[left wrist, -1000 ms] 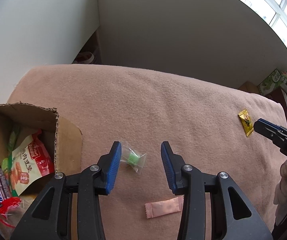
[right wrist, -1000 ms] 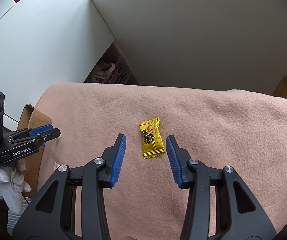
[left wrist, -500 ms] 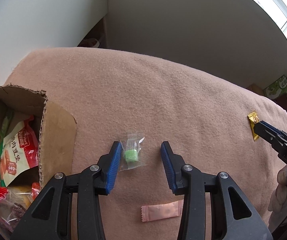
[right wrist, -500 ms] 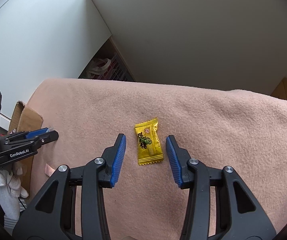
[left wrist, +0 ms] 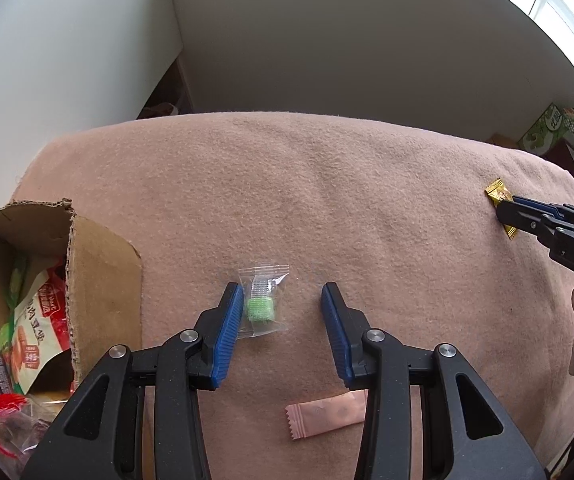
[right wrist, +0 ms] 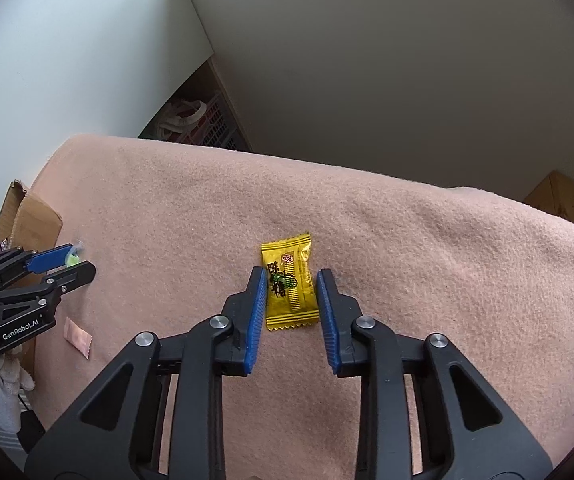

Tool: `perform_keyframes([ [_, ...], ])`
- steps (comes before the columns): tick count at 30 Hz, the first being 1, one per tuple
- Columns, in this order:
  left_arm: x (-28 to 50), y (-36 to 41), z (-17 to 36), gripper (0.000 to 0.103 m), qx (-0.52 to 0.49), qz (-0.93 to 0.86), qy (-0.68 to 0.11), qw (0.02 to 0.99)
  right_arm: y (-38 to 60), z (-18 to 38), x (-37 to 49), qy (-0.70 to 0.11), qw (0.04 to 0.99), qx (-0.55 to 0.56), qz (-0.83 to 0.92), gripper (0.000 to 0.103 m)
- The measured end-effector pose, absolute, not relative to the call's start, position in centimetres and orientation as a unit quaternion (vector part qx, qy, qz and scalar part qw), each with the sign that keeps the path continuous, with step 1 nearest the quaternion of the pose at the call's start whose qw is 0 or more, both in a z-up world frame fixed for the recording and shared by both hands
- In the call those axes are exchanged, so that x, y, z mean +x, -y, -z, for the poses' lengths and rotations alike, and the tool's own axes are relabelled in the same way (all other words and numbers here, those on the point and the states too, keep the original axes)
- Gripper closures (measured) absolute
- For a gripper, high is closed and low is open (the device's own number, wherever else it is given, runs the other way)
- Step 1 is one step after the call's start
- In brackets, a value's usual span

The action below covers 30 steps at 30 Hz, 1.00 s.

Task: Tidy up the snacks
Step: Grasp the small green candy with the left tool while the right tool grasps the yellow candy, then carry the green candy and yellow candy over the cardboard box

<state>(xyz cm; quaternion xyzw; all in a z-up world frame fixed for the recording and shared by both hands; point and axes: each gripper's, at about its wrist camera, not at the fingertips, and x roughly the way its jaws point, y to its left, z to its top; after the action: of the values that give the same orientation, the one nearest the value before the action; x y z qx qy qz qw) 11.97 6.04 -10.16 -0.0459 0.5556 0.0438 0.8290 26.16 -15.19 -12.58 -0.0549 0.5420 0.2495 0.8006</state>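
Yellow candy (left wrist: 501,207) (half hidden) behind right gripper (left wrist: 507,213).

A green carton (left wrist: 547,130) stands beyond the pink blanket (left wrist: 327,200), near white walls (left wrist: 67,60).

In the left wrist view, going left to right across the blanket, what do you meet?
Cardboard box → green candy in a clear wrapper → pink candy → yellow candy, gripped by the right gripper.
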Motion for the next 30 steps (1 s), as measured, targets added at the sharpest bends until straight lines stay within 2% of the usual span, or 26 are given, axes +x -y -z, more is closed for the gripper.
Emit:
perform_keyframes([
  [6, 11.1, -5.6, 9.9, 0.081, -0.035, -0.026, -0.552, 0.833, 14.6, 12.7, 26.2, -0.542, 0.802, -0.062, -0.244, 0.079],
  [23, 7.9, -3.0, 7.8, 0.083, -0.029, 0.017, -0.538, 0.843, 16.7, 11.8, 23.0, -0.538, 0.803, -0.036, -0.255, 0.080],
  [30, 6.0, -2.1, 6.0, 0.083, -0.031, 0.037, -0.526, 0.849, 16.3, 9.5, 21.2, -0.522, 0.807, -0.034, -0.276, 0.080],
])
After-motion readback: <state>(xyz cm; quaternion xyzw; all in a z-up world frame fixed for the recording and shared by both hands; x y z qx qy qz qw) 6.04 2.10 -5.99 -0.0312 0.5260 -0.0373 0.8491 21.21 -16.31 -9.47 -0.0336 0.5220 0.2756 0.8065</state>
